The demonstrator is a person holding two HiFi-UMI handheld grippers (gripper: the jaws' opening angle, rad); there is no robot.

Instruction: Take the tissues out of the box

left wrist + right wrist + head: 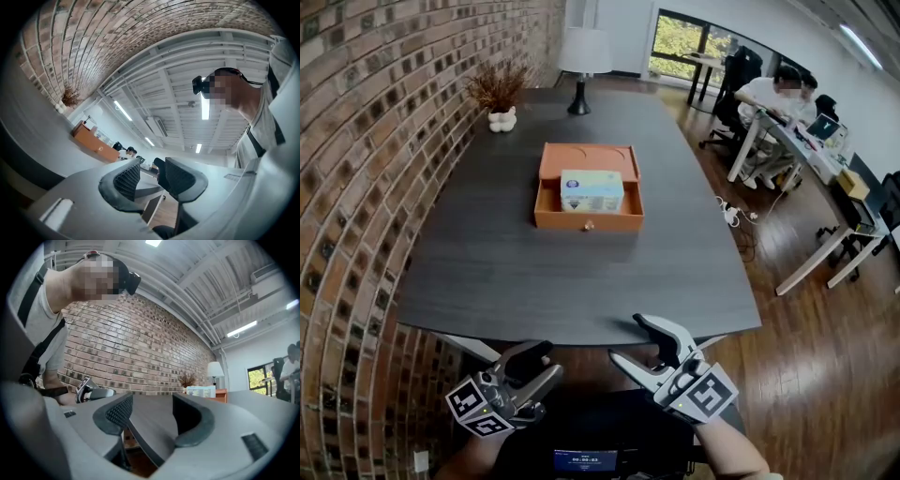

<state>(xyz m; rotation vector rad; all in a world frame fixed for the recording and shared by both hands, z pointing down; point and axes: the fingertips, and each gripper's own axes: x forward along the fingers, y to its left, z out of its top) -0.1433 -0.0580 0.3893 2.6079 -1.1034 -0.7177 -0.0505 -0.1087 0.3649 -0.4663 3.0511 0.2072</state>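
Head view, lamp point(583, 54), plant point(500, 91) behind box point(572, 222)

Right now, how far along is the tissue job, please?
Nothing looks done: the tissue pack lies inside the open orange box. Nothing is in hand: the left claw and right claw are open and empty, short of the box. Reaching, gripping and lifting out remain.

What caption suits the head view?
Left gripper and right gripper, both open, hover before a dark grey table bearing a pale tissue pack in an orange box.
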